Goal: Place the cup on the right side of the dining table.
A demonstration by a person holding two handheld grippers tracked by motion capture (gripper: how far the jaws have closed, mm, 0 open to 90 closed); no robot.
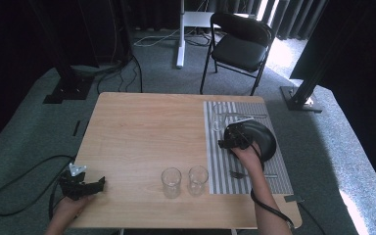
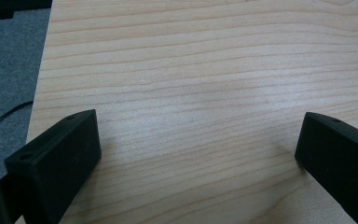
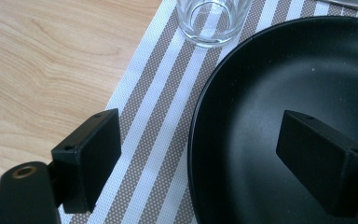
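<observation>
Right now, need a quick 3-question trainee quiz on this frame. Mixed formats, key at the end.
1. True or false: the right claw is open, one jaw over the black plate and one over the striped placemat.
2. How many clear glasses stand on bare wood near the table's front edge? A) one B) two C) four
3. Fill in: the left claw is open over bare ____.

Key:
1. True.
2. B: the left glass and the right glass. A third glass stands on the placemat beyond the plate.
3. Wood.
</observation>
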